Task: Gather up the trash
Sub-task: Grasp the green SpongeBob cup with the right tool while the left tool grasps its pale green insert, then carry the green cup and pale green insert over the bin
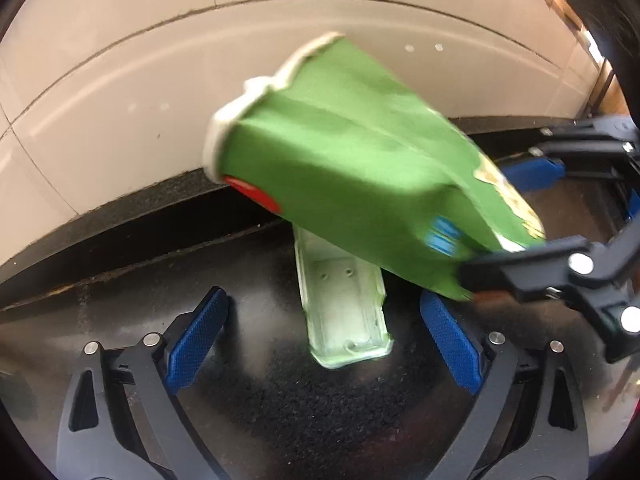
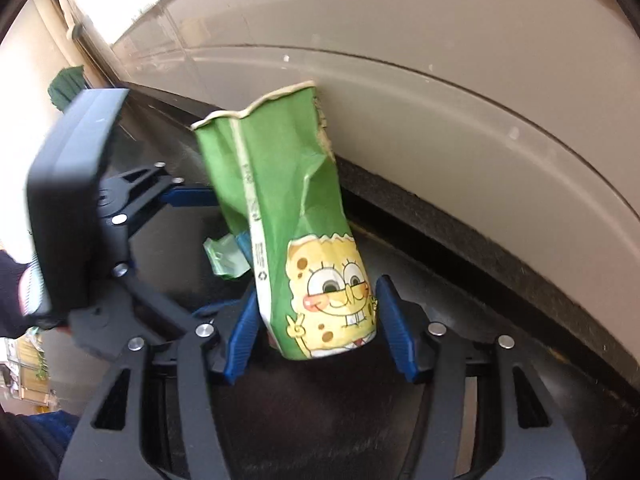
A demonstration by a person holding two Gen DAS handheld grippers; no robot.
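Observation:
A crumpled green paper cup (image 2: 288, 208) with a yellow cartoon face stands tilted between the blue pads of my right gripper (image 2: 318, 290), which is shut on its lower end. In the left wrist view the same cup (image 1: 344, 168) leans over the counter, rim up and to the left, with the right gripper (image 1: 500, 216) coming in from the right. Under it a pale green plastic tray (image 1: 344, 316) lies flat on the black counter. My left gripper (image 1: 322, 298) is open around that tray, pads apart from it. The right wrist view shows the left gripper (image 2: 204, 254) and the tray (image 2: 224, 258) partly hidden by the cup.
The black speckled counter (image 1: 280, 408) ends at a dark raised strip along a beige tiled wall (image 1: 120, 92) close behind the cup. A dark sleeve (image 2: 12, 300) shows at the left edge of the right wrist view. The two grippers sit close together.

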